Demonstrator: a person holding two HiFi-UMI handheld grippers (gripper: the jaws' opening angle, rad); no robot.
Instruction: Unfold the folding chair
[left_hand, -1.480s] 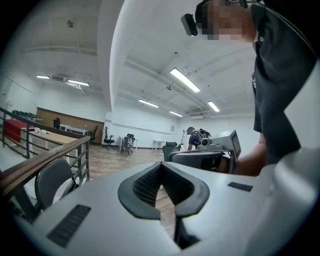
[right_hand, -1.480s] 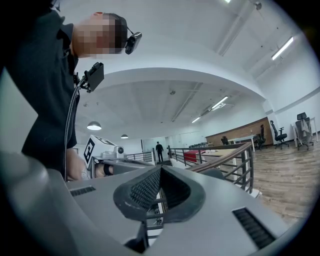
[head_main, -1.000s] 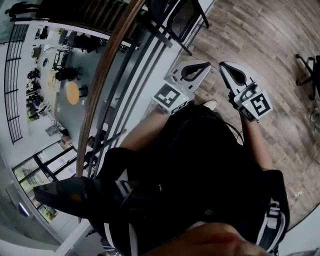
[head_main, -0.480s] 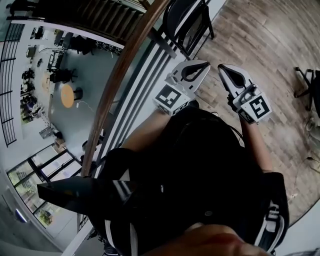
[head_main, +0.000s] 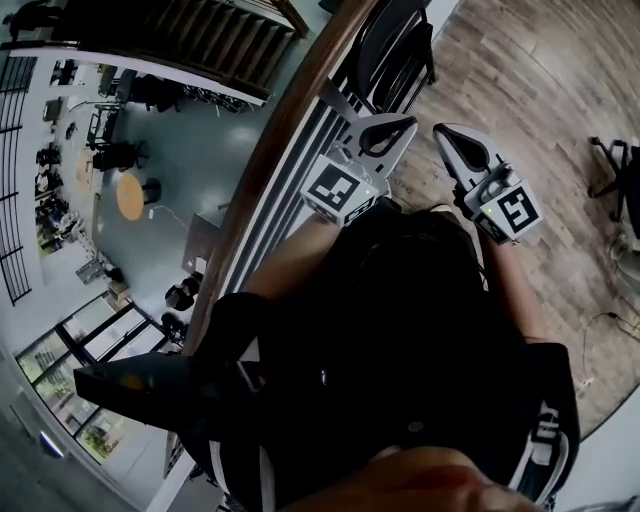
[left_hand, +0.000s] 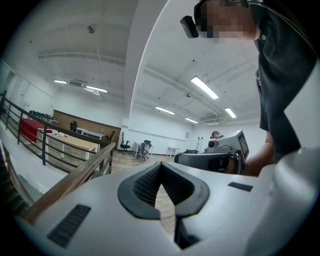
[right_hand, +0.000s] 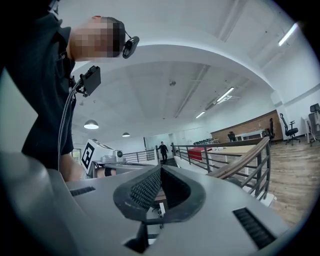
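You carry both tools empty, likely because the work is not yet within reach: your left gripper (head_main: 398, 128) has its jaws pressed together on nothing, and your right gripper (head_main: 450, 135) is closed and bare too. The folding chair (head_main: 393, 52) stands beyond both tips, apparently folded beside the railing (head_main: 293, 105), a little toward the left gripper's side. You hold the grippers level, side by side before your body, tips pointing toward the chair

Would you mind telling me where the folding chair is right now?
In the head view the folding chair stands at the top centre, close beside the wooden handrail, on the wood floor just ahead of the left gripper.
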